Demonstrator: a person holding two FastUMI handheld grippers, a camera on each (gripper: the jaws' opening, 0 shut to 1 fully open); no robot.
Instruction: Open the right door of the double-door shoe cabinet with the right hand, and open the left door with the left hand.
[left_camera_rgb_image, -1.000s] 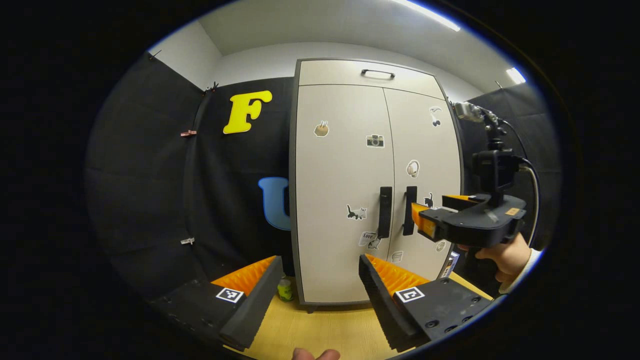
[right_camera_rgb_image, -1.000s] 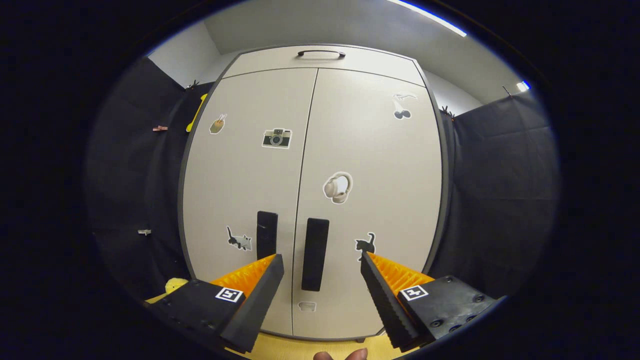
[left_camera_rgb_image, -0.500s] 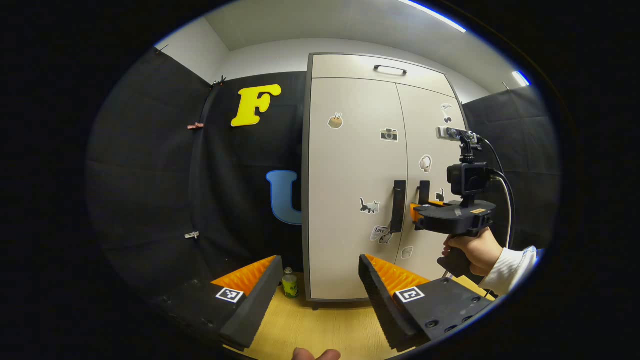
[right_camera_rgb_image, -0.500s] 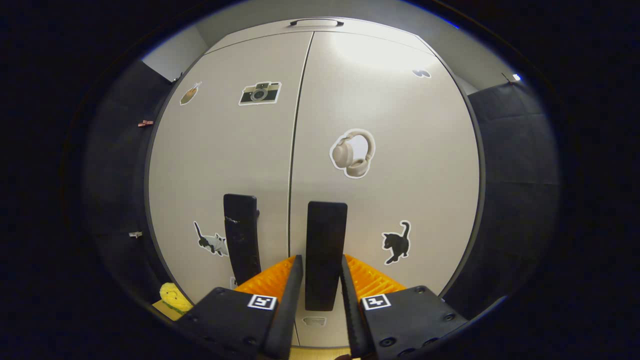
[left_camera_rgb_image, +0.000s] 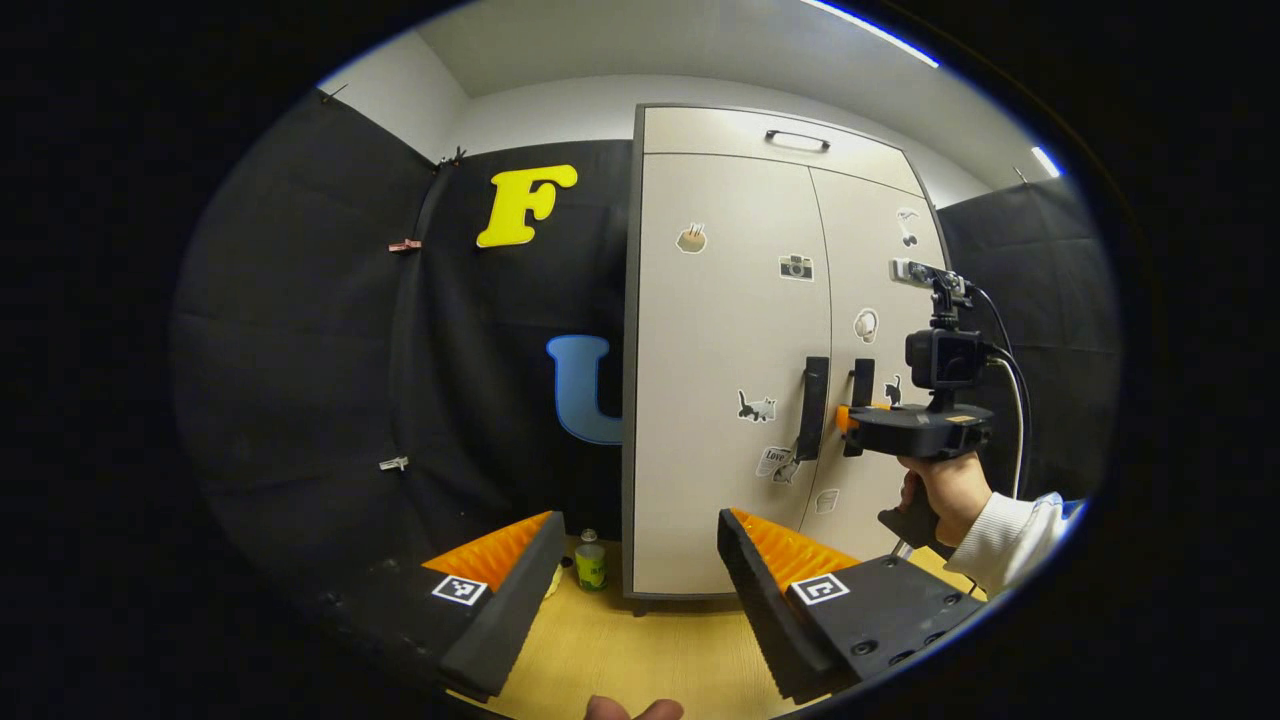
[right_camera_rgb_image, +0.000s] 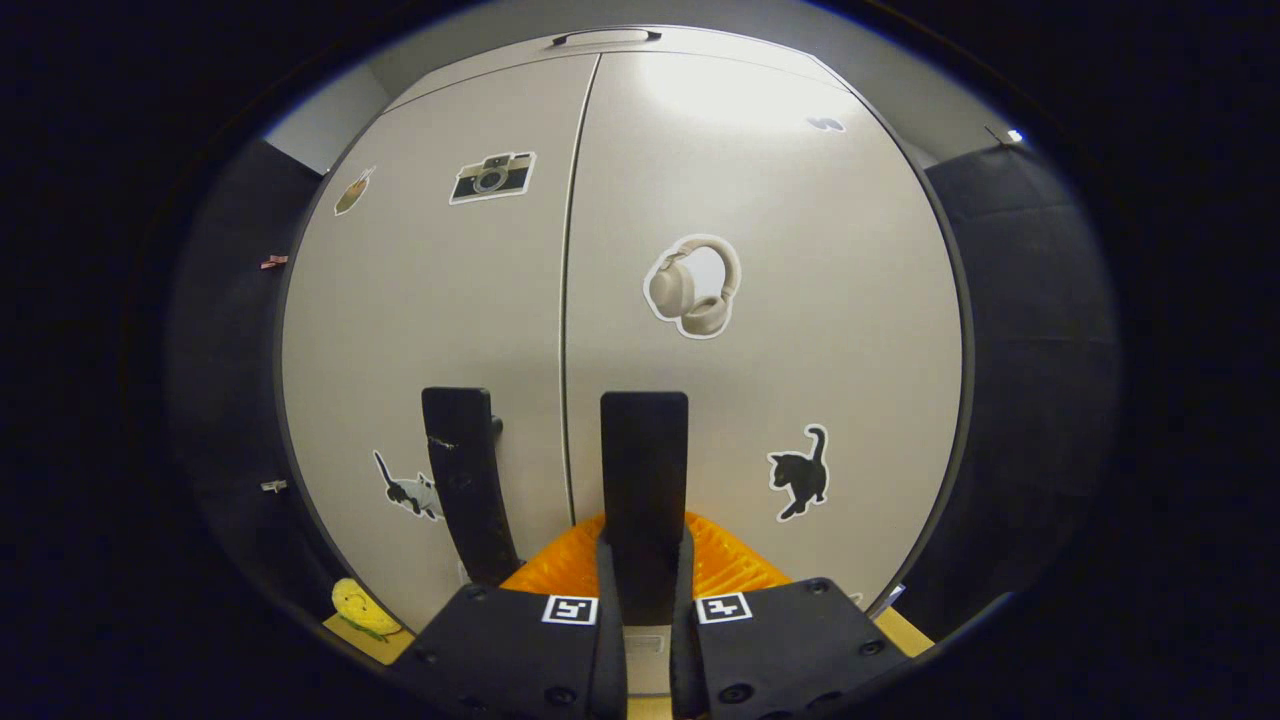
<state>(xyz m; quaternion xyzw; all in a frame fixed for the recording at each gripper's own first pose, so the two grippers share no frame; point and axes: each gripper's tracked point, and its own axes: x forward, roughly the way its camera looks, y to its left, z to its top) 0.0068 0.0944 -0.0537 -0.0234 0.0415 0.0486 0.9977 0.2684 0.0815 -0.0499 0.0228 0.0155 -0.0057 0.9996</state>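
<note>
The pale grey double-door shoe cabinet (left_camera_rgb_image: 730, 330) stands with both doors closed. In the right gripper view my right gripper (right_camera_rgb_image: 643, 560) is shut on the right door's black vertical handle (right_camera_rgb_image: 643, 470), both fingers pressing its lower part. The left door's black handle (right_camera_rgb_image: 462, 480) stands free just beside it. In the left gripper view my left gripper (left_camera_rgb_image: 640, 560) is open and empty, well back from the cabinet, low over the floor. That view also shows the right gripper (left_camera_rgb_image: 915, 428), held by a hand (left_camera_rgb_image: 945, 490), at the right handle (left_camera_rgb_image: 862, 385), and the left handle (left_camera_rgb_image: 815, 405).
The cabinet stands on a wooden floor (left_camera_rgb_image: 640, 650). A small green can (left_camera_rgb_image: 591, 568) sits by its lower left corner. A yellow object (right_camera_rgb_image: 358, 605) lies low at the left in the right gripper view. Black cloth walls (left_camera_rgb_image: 300, 350) close both sides.
My right gripper moved in to the right door's handle and closed on it, from wide open. The left gripper drifted left and back a little, staying open. Both doors remain closed.
</note>
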